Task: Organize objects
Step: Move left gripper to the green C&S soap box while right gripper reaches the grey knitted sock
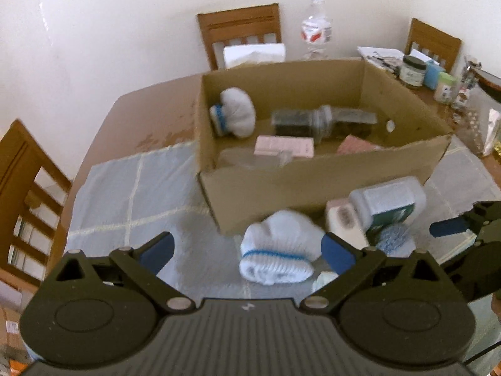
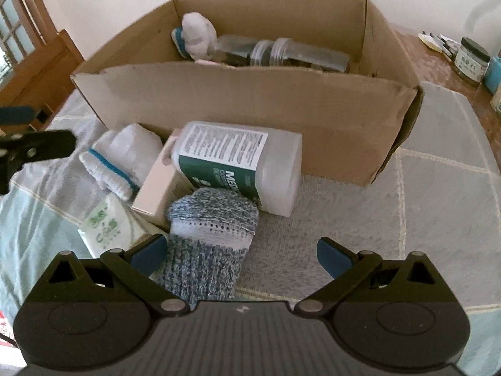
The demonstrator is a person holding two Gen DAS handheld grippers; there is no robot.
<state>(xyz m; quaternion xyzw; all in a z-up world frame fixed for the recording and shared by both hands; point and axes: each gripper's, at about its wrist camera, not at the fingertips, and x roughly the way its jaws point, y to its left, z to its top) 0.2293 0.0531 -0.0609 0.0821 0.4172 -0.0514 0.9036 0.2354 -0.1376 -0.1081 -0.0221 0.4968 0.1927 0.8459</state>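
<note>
Left wrist view: left hand-held gripper (image 1: 247,252) was spread wide, empty. White sock roll with blue band (image 1: 278,247) lay between its fingers on the grey checked cloth (image 1: 131,194), closer to the right finger. Behind it stood the cardboard box (image 1: 313,185); its contents were blurred, only another white sock roll (image 1: 235,112) and a clear jar (image 1: 300,122) readable. White plastic bottle (image 1: 388,200) lay on its side beside the box, partly hidden.

Right wrist view: right hand-held gripper (image 2: 241,253) was open, holding nothing. Blue-grey knit sock (image 2: 209,244) lay between its fingers, against the left one, lower end hidden by the gripper body. Bottle leaned on a beige carton (image 2: 159,191); the printed packet (image 2: 109,222) was illegible.
</note>
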